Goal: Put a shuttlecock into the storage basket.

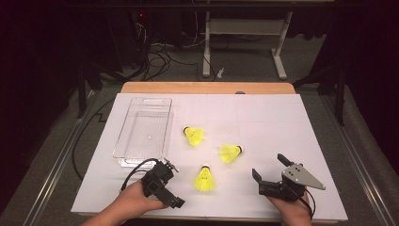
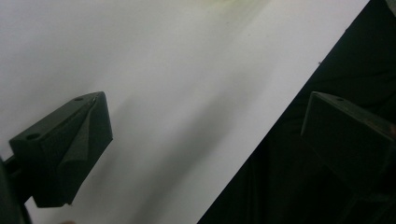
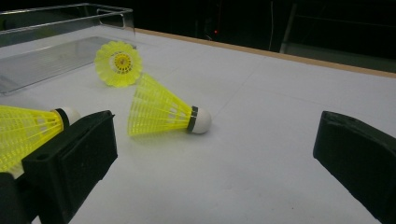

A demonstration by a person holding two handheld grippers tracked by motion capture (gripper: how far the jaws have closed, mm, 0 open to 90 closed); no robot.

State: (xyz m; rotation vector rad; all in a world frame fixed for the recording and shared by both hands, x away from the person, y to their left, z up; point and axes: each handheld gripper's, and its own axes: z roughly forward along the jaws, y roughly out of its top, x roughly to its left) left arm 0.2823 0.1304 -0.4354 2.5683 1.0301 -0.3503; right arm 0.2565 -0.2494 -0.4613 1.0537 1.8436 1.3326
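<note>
Three yellow shuttlecocks lie on the white table (image 1: 273,117): a far one (image 1: 194,136) beside the bin, a middle one (image 1: 230,153), and a near one (image 1: 204,179). My right gripper (image 1: 269,167) stands open at the front right, jaws toward them. In the right gripper view the middle shuttlecock (image 3: 161,112) lies ahead of my gripper (image 3: 217,135), cork to the right; the near one (image 3: 28,133) is partly behind the left jaw, and the far one (image 3: 122,63) shows its open skirt. My left gripper (image 1: 170,197) is at the front left, open (image 2: 208,116) over bare table near the edge.
A clear plastic bin (image 1: 143,129) stands empty at the left of the table, also seen in the right gripper view (image 3: 56,46). The table's front edge (image 2: 275,126) runs right under the left gripper. Dark floor, cables and a desk frame (image 1: 244,28) lie beyond the far wooden edge.
</note>
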